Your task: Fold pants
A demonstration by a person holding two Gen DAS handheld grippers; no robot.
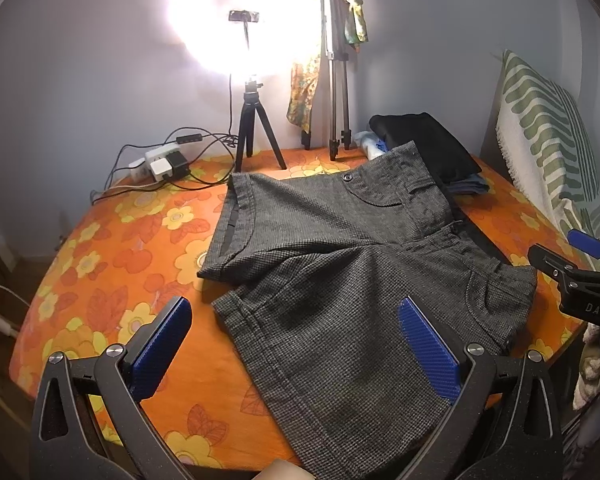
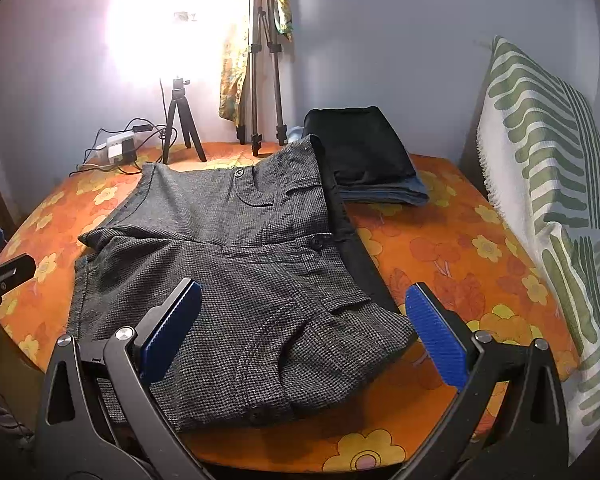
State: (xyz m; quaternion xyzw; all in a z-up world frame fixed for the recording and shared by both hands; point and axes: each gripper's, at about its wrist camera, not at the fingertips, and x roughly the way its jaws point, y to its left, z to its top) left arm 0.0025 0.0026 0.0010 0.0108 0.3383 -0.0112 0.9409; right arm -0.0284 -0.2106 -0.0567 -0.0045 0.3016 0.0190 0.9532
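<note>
Grey tweed short pants [image 1: 332, 264] lie spread on the orange flowered table [image 1: 112, 264], waistband toward the right, both legs toward the left, the near leg overlapping the far one. My left gripper [image 1: 296, 344] hovers open above the near leg's hem, blue pads wide apart, nothing held. In the right wrist view the same pants [image 2: 236, 264] lie with the near waistband corner rumpled. My right gripper [image 2: 304, 332] stands open over that corner, empty. The right gripper [image 1: 580, 272] also shows at the right edge of the left wrist view.
A stack of folded dark clothes [image 2: 364, 156] sits at the back right, touching the pants' far waistband. Two tripods [image 1: 256, 128] and a power strip with cables [image 1: 160, 164] stand at the back. A green-striped cushion [image 2: 540, 168] leans along the right side.
</note>
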